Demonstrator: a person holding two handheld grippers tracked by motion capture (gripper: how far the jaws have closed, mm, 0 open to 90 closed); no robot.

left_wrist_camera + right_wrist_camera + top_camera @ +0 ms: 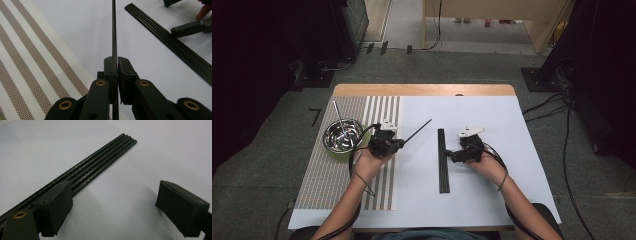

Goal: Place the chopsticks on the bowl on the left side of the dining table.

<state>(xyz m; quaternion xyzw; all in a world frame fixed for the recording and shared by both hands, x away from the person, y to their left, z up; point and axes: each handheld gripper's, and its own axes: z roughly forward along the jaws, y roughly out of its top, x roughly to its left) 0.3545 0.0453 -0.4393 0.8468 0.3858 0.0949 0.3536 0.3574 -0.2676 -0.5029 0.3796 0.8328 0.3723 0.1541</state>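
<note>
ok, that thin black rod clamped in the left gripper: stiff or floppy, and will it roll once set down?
Likely stiff: the thin black rod juts straight out of the left gripper without visible sag. Probably light, being so slender. It looks round, so it may roll on the smooth white table.

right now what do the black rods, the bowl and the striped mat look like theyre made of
Black rods: matte black, thin, straight, faintly banded surface; possibly carbon fibre or coated metal, hard to tell. Bowl: polished metal, likely stainless steel, with mirror-like glints. Striped mat: woven fabric or vinyl mesh, with a fine weave texture showing in its brown and cream stripes.
</note>
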